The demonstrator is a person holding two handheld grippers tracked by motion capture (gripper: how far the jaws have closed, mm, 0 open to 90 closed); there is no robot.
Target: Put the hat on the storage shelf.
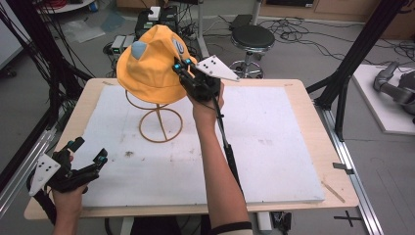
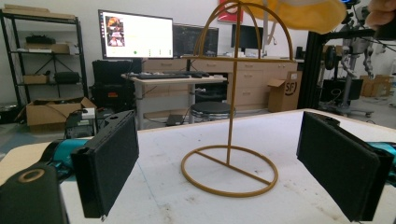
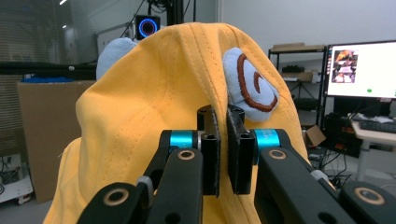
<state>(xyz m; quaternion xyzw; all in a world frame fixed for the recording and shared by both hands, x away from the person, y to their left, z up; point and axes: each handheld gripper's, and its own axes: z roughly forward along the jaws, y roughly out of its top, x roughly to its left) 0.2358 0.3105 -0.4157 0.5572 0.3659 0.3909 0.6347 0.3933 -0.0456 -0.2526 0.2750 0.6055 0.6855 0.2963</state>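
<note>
A yellow cloth hat (image 1: 149, 63) with pale blue ear patches hangs in the air over the top of a gold wire hat stand (image 1: 159, 117) at the back left of the white board. My right gripper (image 1: 182, 66) is shut on a fold of the hat (image 3: 154, 98), the fabric pinched between the black pads. The stand's ring base (image 2: 229, 170) rests on the board straight ahead of my left gripper (image 2: 219, 168), and the hat's edge (image 2: 303, 14) shows above it. My left gripper (image 1: 88, 152) is held open near the front left corner, nothing between its jaws.
A white board (image 1: 274, 156) covers most of the wooden table (image 1: 318, 122). Behind the table stand a black stool (image 1: 252, 39), floor cables and boxes. Black frame posts (image 1: 352, 58) rise at the right, and a desk with monitors (image 2: 135, 35) stands farther off.
</note>
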